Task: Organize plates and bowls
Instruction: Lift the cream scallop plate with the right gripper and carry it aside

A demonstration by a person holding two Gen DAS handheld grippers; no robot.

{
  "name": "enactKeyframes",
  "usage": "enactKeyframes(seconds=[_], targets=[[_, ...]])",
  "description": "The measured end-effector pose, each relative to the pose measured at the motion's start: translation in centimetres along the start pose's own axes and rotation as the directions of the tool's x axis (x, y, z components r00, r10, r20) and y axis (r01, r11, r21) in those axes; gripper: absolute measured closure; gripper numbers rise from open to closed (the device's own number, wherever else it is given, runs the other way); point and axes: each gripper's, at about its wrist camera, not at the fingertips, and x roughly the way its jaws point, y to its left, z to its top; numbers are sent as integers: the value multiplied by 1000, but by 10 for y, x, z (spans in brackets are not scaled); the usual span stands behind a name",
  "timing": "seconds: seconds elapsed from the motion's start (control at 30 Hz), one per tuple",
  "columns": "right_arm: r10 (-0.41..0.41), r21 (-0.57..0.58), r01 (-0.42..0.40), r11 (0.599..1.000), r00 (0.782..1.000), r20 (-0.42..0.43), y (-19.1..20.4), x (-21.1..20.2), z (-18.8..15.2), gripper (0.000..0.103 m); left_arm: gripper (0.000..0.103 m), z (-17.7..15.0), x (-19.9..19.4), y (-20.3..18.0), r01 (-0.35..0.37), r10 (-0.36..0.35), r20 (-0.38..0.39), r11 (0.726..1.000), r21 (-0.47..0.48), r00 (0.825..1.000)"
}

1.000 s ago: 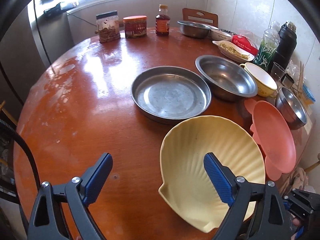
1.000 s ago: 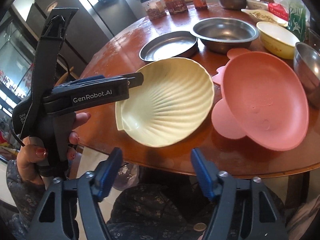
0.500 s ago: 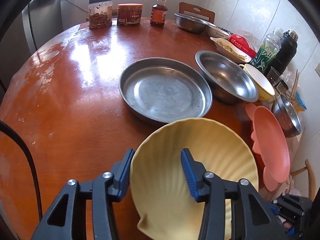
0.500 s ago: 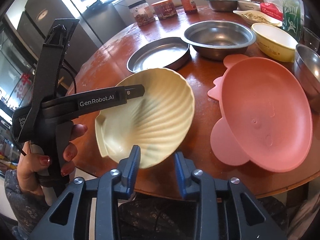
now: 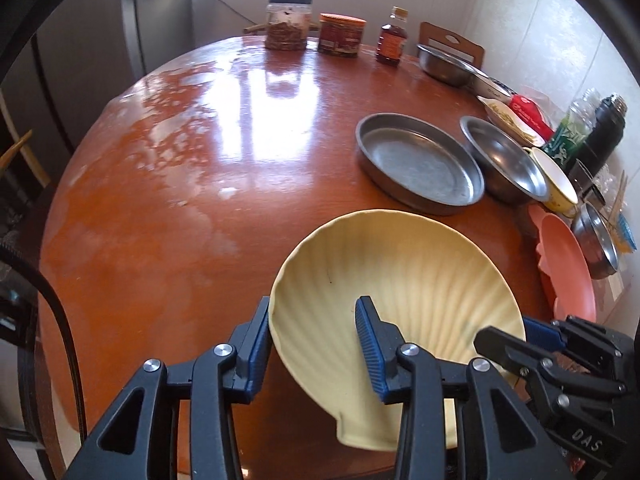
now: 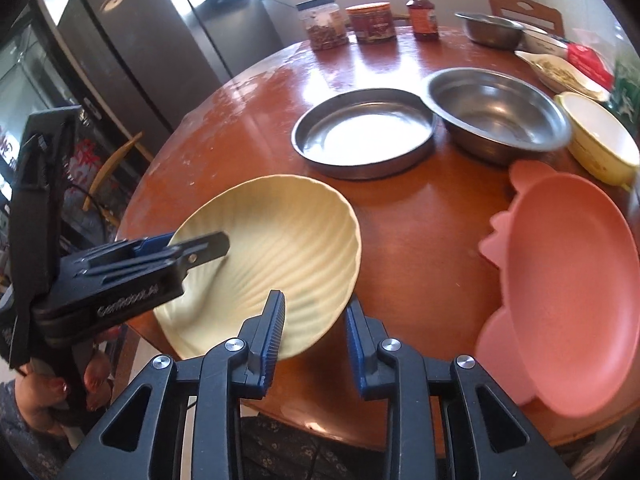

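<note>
Both grippers have just closed their fingers on the cream shell-shaped plate [image 5: 404, 280], the left gripper [image 5: 312, 344] on its left rim, the right gripper [image 6: 316, 332] on its near rim, over the bench [image 5: 180, 200] edge. The left gripper's body reads "GenRobot.AI".

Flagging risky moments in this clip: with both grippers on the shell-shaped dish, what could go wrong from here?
The shell dish is pinched only at its thin rim by the left gripper and right gripper; it could slip or twist.

It is tilted near the table edge and could fall off.

The pink plate beside it could get bumped.
</note>
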Motion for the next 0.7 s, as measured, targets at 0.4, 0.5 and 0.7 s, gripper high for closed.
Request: enactKeyframes(seconds=[0.4,0.5,0.7], targets=[[7,-123,-6,992,1000,6,30,25,22,72,62,-12,-11,25,-104,106,21,991,-78,994],[3,-152,-2,988,1000,6,36,31,23,72,62,-14,-12,29,-132,134,21,987,-88,991],[20,-182,-19,983,1000,1,44,39,26,72,62,-16,-11,36,-165,168,15,980,-112,986]])
